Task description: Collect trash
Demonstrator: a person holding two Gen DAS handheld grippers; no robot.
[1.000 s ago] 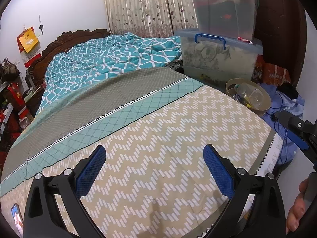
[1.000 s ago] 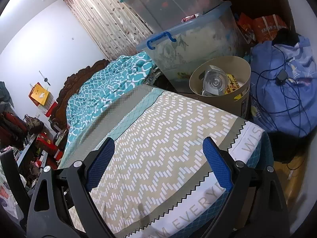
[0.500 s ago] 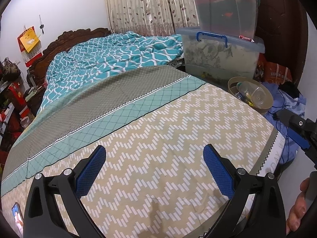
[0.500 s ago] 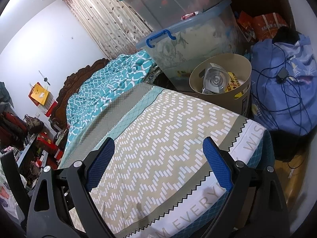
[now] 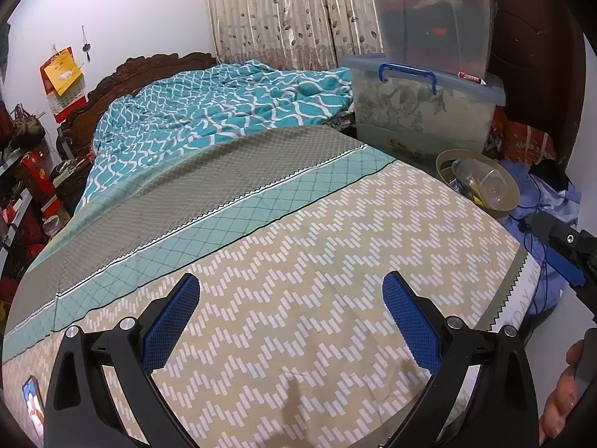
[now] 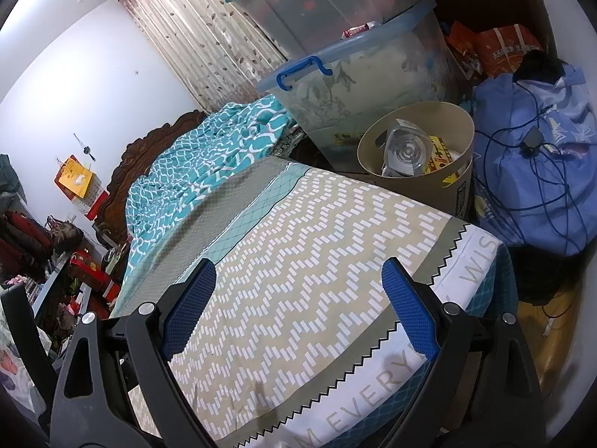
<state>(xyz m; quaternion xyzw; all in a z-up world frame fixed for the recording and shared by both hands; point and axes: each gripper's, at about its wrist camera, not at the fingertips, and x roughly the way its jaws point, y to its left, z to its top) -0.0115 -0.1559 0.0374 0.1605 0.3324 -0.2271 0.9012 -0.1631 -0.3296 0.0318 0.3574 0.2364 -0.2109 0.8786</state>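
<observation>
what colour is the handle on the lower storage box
Blue; the handle on the lower storage box shows best in the right wrist view.

Home bedroom: bed (image 5: 298, 298) with patterned sheet, teal quilt (image 5: 224, 112), carved wooden headboard (image 5: 149, 71), curtains (image 5: 283, 7), stacked plastic bins (image 5: 421, 112), trash bin (image 6: 421, 171) beside the bed, cluttered shelves (image 5: 22, 194) along the wall.

The white border of the bed sheet (image 6: 377, 384) carries grey capitals: "EVERY" reads along the foot edge and "WIS" further round the corner. The orange bag (image 6: 503, 52) has white characters, too small to read. Nothing else is legible.
</observation>
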